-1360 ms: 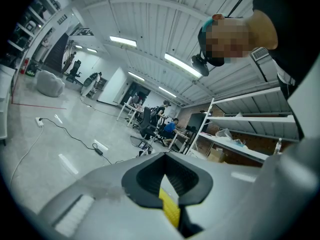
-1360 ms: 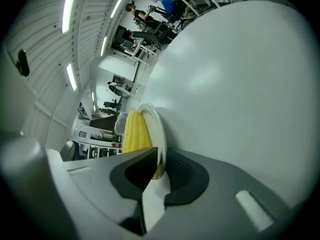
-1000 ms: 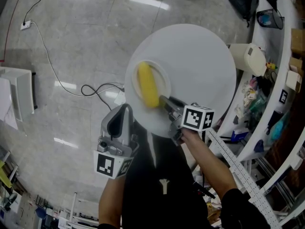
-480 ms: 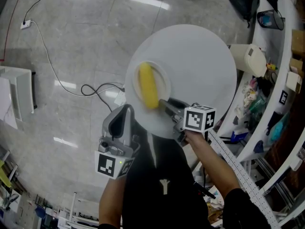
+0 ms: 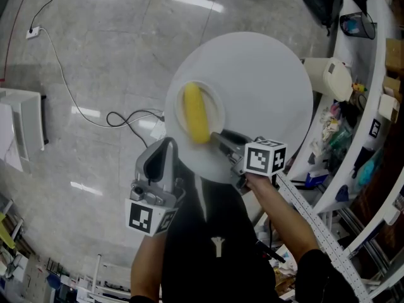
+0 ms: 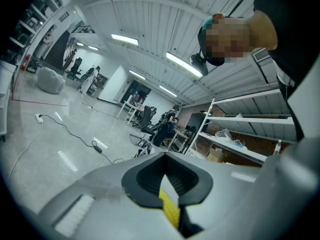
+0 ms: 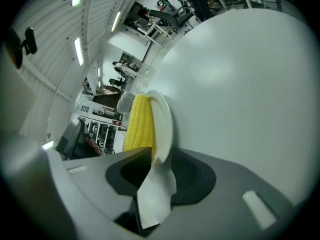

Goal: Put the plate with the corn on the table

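Note:
A yellow corn cob [image 5: 195,113] lies on a small white plate [image 5: 218,106], which rests flat near the left edge of the round white table [image 5: 265,87]. My right gripper [image 5: 218,134] is at the plate's near rim. In the right gripper view the plate [image 7: 162,121] with the corn [image 7: 138,121] reaches in between the jaws of the right gripper [image 7: 157,161]. Those jaws have just been opening and stand apart round the rim. My left gripper [image 5: 168,145] hangs off the table's left side with its tips together and holds nothing. The left gripper [image 6: 166,179] shows only a thin slit.
A metal shelf rack [image 5: 372,106] with clutter stands close on the right, with a white container [image 5: 338,77] beside the table. A black cable [image 5: 120,117] snakes over the glossy floor on the left, and a white box [image 5: 22,122] sits at the far left.
The plate and corn stay where they were on the table. My right gripper has barely shifted at the rim, and the left gripper has kept still.

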{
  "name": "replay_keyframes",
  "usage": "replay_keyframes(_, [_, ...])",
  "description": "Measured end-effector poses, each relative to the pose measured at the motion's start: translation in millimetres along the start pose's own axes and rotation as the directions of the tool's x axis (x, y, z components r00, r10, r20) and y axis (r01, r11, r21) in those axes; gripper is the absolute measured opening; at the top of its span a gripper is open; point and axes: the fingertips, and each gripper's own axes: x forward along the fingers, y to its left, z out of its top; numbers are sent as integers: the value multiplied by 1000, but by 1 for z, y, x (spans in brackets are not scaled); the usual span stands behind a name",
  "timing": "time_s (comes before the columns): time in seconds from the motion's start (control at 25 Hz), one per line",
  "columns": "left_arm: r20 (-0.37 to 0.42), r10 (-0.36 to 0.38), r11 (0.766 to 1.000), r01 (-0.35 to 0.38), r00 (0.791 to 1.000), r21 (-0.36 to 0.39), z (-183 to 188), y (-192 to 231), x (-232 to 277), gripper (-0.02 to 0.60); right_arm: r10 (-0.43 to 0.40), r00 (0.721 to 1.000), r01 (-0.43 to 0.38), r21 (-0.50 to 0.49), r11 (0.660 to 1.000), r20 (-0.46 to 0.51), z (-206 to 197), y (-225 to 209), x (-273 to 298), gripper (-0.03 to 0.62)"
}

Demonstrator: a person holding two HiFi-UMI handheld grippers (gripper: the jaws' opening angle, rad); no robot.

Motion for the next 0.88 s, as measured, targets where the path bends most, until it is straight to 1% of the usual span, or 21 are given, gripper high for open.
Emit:
replay_keyframes(0.08, [14, -9, 1000, 9, 1000, 4, 1, -1, -1, 3, -4, 1000, 4, 0, 1000, 6, 0, -1, -1, 123])
replay_keyframes(0.28, [11, -20, 1000, 20, 1000, 16, 2, -1, -6, 3, -18, 1000, 18, 5, 1000, 18, 1, -4, -5, 121])
replay_keyframes(0.52, [17, -21, 1000, 21, 1000, 8, 4, -3, -10, 3, -53, 998, 53, 5, 999, 39, 0, -11, -15, 120])
replay_keyframes(0.64, [22, -28, 999, 27, 999, 19, 8, -4, -13, 3, -61, 997, 61, -2, 998, 50, 0, -9, -18, 104])
replay_keyframes(0.8, [15, -30, 999, 30, 999, 16, 11, -7, -16, 3, -83, 994, 84, -10, 996, 71, 0, -10, -24, 60])
replay_keyframes(0.88, [25, -34, 999, 34, 999, 25, 14, -7, -18, 3, -89, 993, 90, -15, 996, 79, -1, -8, -25, 37])
